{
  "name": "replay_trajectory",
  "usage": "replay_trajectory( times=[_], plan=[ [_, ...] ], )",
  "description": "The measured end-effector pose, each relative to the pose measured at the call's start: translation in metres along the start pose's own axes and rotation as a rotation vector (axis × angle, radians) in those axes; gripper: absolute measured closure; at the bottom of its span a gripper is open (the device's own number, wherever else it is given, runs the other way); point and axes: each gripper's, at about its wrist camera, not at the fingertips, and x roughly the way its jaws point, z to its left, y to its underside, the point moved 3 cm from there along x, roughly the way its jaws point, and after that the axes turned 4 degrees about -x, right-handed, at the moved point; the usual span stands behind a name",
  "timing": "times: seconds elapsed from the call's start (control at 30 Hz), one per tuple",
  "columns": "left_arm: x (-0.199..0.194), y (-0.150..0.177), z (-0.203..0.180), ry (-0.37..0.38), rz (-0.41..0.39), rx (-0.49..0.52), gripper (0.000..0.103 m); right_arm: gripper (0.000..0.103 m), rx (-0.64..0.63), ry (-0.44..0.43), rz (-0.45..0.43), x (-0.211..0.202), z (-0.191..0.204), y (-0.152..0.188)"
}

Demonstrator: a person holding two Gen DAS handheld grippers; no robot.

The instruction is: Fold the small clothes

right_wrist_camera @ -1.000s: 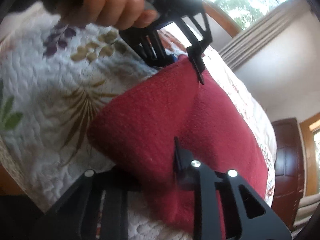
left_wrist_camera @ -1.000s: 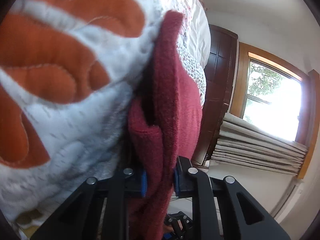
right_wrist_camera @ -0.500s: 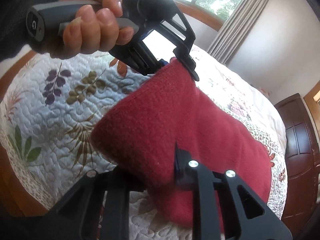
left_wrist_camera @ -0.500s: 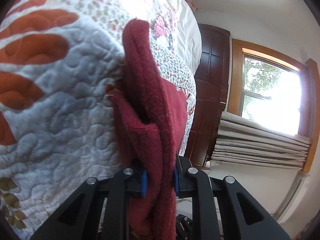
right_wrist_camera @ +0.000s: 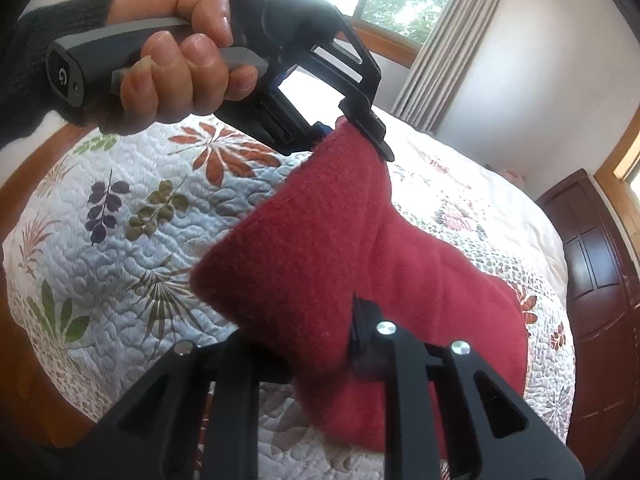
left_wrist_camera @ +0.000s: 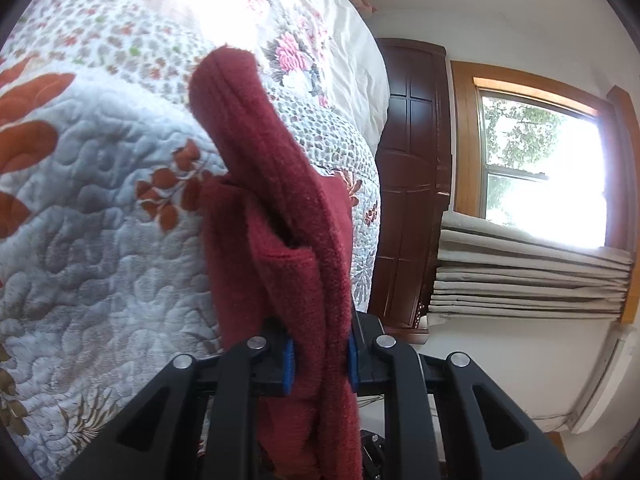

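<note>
- The red fleece garment [right_wrist_camera: 360,264] is held lifted above the quilted bed [right_wrist_camera: 120,240], partly draped on it.
- The left gripper [left_wrist_camera: 318,362] is clamped on bunched layers; the right gripper [right_wrist_camera: 320,354] is pinched on another edge.
- The fabric is judged soft, light and limp; corners or hems are advised as grip points.

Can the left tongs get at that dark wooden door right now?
Probably not. The left tongs are shut on the red cloth, which the right tongs also grip, and the dark wooden door stands past the bed.
</note>
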Motion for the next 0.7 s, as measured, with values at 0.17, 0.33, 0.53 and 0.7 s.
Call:
replay_trajectory(
  times=[0.17,0.33,0.53,0.7],
  plan=[
    [0.008,0.001,-0.022,-0.013,0.009,0.031,0.084,0.086,0.039,0.014,-0.017,-0.012,-0.017,0.002],
    [0.023,0.002,-0.049,-0.034,0.019,0.063,0.084,0.086,0.076,0.03,-0.034,-0.023,-0.035,0.006],
    [0.045,0.003,-0.077,-0.065,0.043,0.102,0.084,0.086,0.138,0.047,-0.055,-0.034,-0.059,0.017],
    [0.072,0.005,-0.099,-0.091,0.07,0.13,0.084,0.086,0.198,0.052,-0.07,-0.04,-0.083,0.03]
  ],
)
